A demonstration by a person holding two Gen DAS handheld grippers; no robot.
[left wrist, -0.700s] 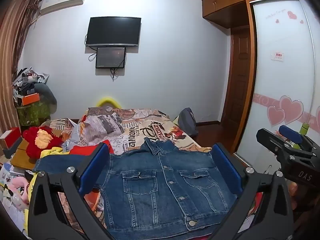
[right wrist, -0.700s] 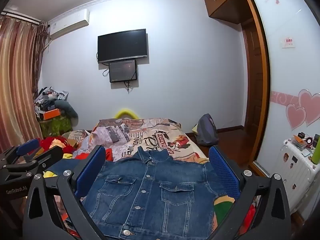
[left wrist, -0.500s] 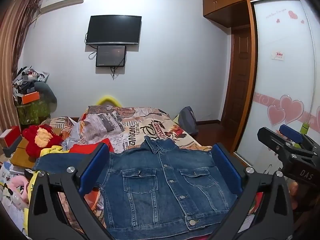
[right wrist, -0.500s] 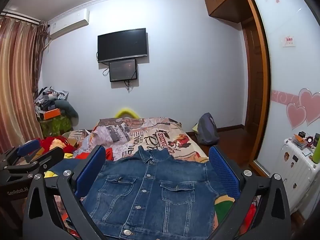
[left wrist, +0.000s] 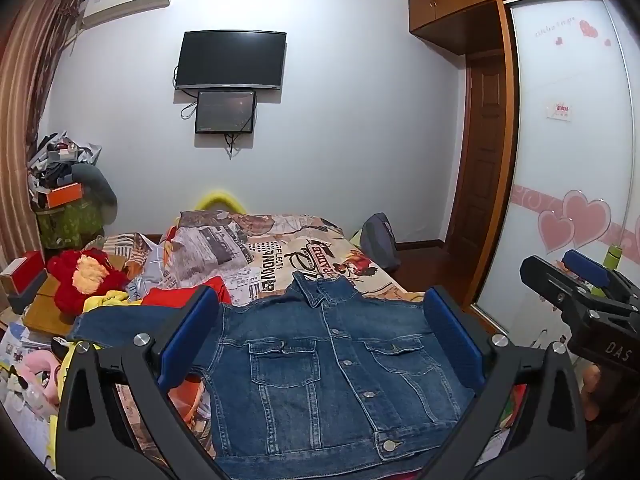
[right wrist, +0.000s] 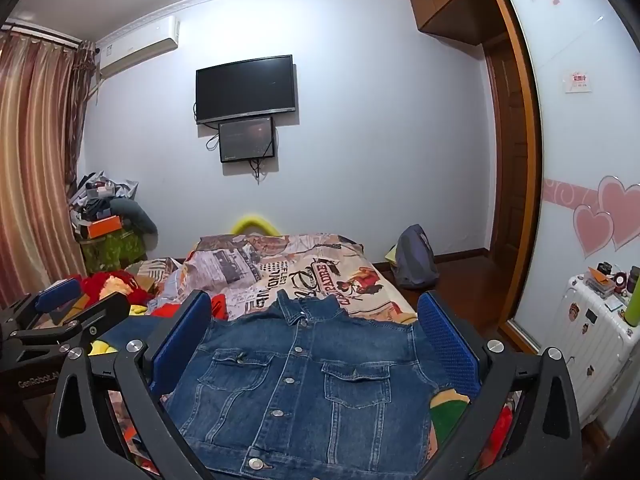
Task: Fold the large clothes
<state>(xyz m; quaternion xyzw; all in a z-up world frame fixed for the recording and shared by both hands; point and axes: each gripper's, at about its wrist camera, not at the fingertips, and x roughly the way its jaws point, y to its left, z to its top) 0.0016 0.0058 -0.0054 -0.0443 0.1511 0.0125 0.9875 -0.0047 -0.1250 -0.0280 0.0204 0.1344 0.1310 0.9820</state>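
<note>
Hovering above denim jacket [left wrist: 332, 372] spread buttoned-up on bed [left wrist: 288, 256]; left gripper [left wrist: 320, 344] and right gripper [right wrist: 316, 344] both spread wide, empty. Folding not begun; next likely needs grasping left sleeve [left wrist: 120, 320].

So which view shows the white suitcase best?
The right wrist view: the white suitcase stands whole by the wardrobe, stickers visible, clutter on top. The left wrist view hides it behind the right gripper, showing only a green bottle.
</note>
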